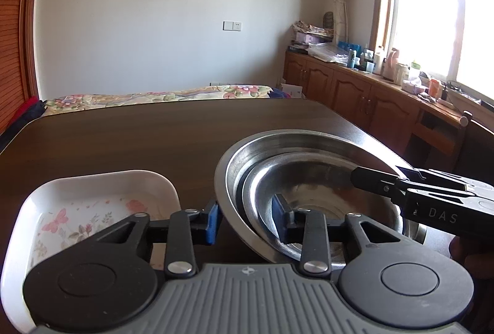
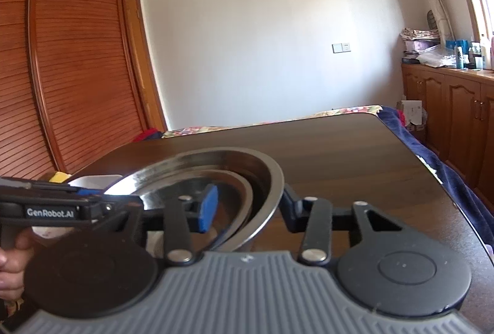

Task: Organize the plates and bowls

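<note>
From the left wrist, the left gripper (image 1: 247,223) has its jaws spread astride the near-left rim of the big bowl (image 1: 234,167), one blue pad outside the wall and the other inside; a gap shows at both pads, so the jaws are open, not yet clamped. A smaller bowl (image 1: 311,179) nests inside the big one, and both sit on the dark tabletop (image 1: 123,142). A white floral dish (image 1: 92,198) lies to the near left, just beside the bowls. The right gripper (image 1: 355,176) reaches in low from the right, its tip over the bowls' right rim. From the right wrist, the right gripper (image 2: 247,210) likewise straddles the big bowl's (image 2: 271,179) rim, the blue pad inside, the other finger outside, jaws open around the wall, apparently not pinching. A hand (image 2: 12,253) at the near left holds the left gripper's handle. The bowls look tilted here. The risk, as I judge it: thin, slick steel could slip from either pad if one side closes or lifts first, the inner bowl (image 2: 240,195) could slide or clatter, and the left gripper could knock the dish.
</note>
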Action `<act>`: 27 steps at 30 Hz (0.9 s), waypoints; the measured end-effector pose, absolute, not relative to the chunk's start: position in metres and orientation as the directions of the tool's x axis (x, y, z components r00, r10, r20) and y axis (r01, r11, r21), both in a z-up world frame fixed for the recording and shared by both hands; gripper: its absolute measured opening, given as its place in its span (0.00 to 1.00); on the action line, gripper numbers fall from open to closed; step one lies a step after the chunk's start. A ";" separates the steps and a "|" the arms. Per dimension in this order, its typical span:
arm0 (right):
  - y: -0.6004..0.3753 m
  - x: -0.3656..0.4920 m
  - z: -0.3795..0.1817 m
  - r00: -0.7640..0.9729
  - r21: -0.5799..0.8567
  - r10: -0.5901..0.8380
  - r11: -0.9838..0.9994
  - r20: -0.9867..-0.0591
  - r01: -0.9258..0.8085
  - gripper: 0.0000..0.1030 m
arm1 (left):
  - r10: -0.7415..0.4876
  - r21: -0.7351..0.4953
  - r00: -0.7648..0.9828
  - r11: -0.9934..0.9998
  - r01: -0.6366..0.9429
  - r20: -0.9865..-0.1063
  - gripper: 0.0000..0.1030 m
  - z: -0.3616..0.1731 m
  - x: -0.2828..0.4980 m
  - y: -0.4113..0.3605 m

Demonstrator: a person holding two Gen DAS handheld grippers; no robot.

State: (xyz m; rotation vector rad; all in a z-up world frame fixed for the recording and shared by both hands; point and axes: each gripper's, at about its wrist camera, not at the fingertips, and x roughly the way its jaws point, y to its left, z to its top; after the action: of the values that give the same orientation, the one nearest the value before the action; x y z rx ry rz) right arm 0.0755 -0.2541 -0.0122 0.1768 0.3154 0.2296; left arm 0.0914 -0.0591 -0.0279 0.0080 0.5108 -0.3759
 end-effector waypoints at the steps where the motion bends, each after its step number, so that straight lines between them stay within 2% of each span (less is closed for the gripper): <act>1: -0.254 0.075 -0.012 0.926 0.210 0.247 0.959 -0.286 -0.191 0.41 | -0.350 -0.089 0.806 0.932 0.352 -0.478 0.35 -0.027 0.091 -0.059; 5: -0.254 0.073 -0.010 0.931 0.204 0.231 0.963 -0.284 -0.177 0.38 | -0.354 -0.089 0.807 0.930 0.356 -0.473 0.35 -0.024 0.089 -0.059; 27: -0.230 0.077 0.024 0.931 0.179 0.276 0.955 -0.240 -0.237 0.37 | -0.319 -0.058 0.857 0.944 0.324 -0.404 0.35 0.021 0.077 -0.026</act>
State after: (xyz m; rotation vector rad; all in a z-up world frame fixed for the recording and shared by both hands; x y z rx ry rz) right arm 0.0769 -0.2304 0.0244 0.1485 0.2668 0.2636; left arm 0.0770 -0.0261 0.0206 0.0124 0.4226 -0.3381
